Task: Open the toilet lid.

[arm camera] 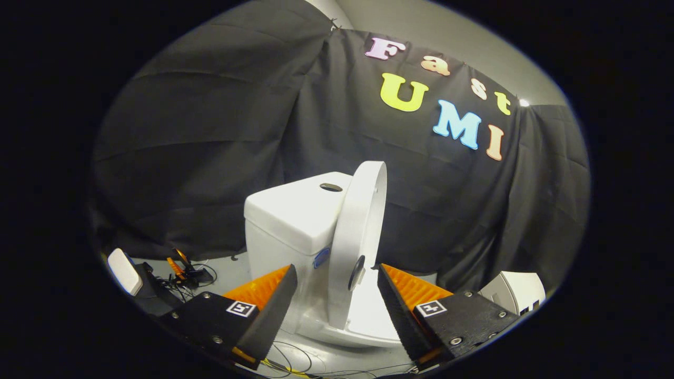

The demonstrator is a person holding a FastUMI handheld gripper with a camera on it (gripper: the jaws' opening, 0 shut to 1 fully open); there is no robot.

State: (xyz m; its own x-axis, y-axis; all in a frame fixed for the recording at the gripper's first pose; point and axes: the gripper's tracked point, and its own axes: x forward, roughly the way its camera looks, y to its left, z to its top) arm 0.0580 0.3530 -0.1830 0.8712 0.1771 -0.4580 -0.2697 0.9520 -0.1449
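**Toilet lid stands raised, tongs spread before it**

Just ahead of the tongs [337, 276], a glossy white ceramic toilet [295, 231] sits against the draped black cloth wall [210, 131] of the booth. Its rounded white plastic lid [360, 221] stands upright, seen nearly edge-on, leaning back toward the boxy white tank [292, 210], which has a dark oval button hole [330, 187] on top. A small dark round bumper [357, 272] shows on the lid's inner face, low down. The pale bowl rim [363, 323] lies open below, between the two fingers.

The tongs are spread wide, gripping nothing; the lid's lower part rises in the gap between the fingers, apart from both.

On the grey floor [226, 273] beside the tank lie tangled dark cables [189, 273] with orange parts and a white, rounded device [125, 271]. Thin wires [289, 360] trail across the floor near the toilet base. Beyond the other finger sits a white curved object [518, 292], partly hidden.
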